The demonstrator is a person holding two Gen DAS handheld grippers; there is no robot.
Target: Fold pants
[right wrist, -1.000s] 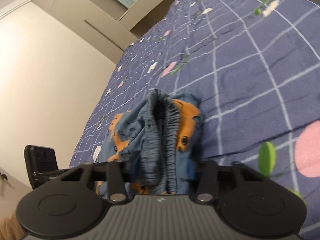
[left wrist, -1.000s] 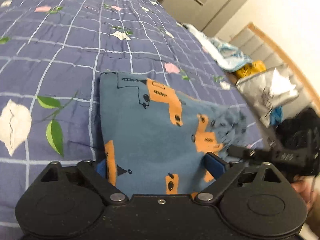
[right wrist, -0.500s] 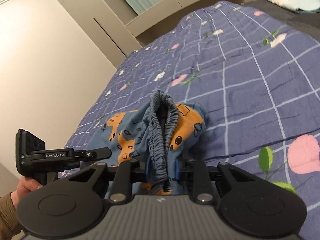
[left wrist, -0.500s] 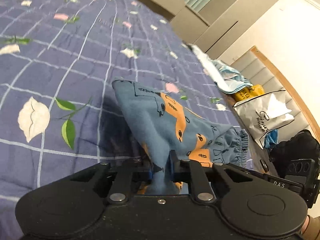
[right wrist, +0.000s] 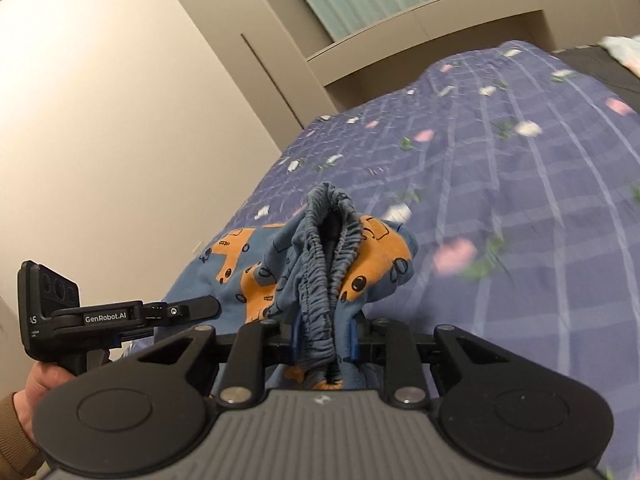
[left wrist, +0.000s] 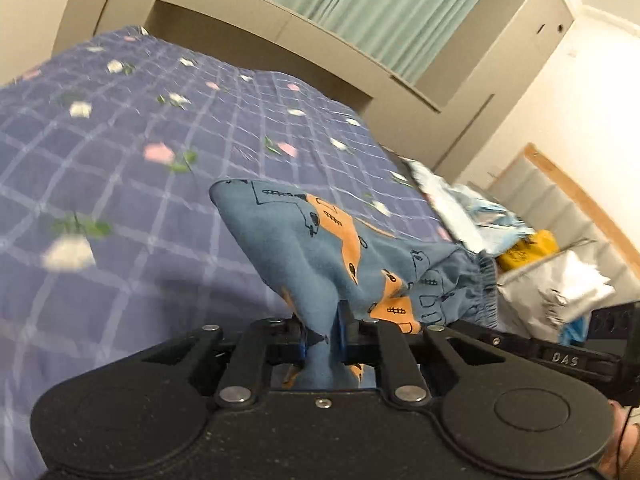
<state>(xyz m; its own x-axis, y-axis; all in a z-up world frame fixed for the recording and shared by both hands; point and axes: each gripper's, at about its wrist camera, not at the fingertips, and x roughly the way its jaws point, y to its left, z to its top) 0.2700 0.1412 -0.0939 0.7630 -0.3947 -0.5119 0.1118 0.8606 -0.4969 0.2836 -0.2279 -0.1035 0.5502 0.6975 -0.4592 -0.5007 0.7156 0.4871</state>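
Small blue pants printed with orange vehicles hang lifted above the purple checked bedspread. My left gripper is shut on a bunched fold of the pants at their leg end. My right gripper is shut on the gathered elastic waistband of the pants. The cloth spans between the two grippers. In the right wrist view the left gripper's body shows at the left, held by a hand in a brown sleeve. In the left wrist view the right gripper's body shows at the right.
The bed runs back to a beige headboard shelf below green curtains. At the right bedside lie a white bag, a yellow item and light blue cloth. A beige wardrobe stands left of the bed.
Both grippers closed on the pants, the left on the leg end and the right on the waistband, then rose and tilted up, lifting the pants off the bedspread.
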